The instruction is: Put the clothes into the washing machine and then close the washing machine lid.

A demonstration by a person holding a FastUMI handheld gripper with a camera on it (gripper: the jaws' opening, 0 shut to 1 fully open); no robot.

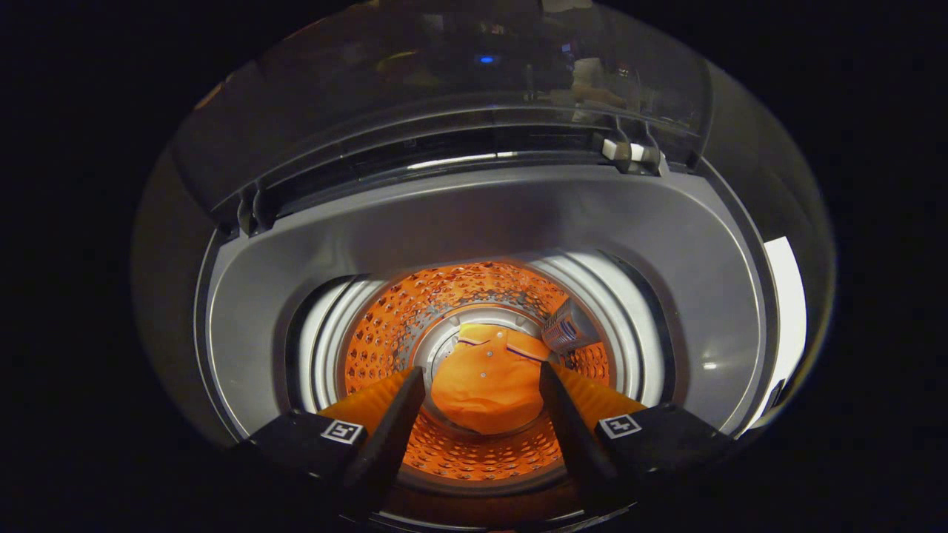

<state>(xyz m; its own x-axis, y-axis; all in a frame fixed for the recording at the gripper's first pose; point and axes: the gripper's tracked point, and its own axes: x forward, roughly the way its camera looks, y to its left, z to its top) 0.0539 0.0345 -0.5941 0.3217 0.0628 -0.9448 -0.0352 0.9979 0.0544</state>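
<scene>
Gripper [481, 385] jaws apart, empty, over drum [385, 326] mouth; orange shirt [485, 385] at bottom; lid [474, 89] raised

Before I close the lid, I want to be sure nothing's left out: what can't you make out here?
- Orange shirt: its lower part, behind the drum rim, and its sides, behind the open, empty fingers.
- Drum floor: under the shirt.
- Lid: raised; its top is cut off, and reflections blur its glass.
- Any clothes outside the machine: beyond the gripper view.

A small blue light [486, 59] glows in the dark. Just right of it, a person's pale sleeve [590, 78] shows dimly. Far below-right of it sits a bright white patch [786, 296].
</scene>
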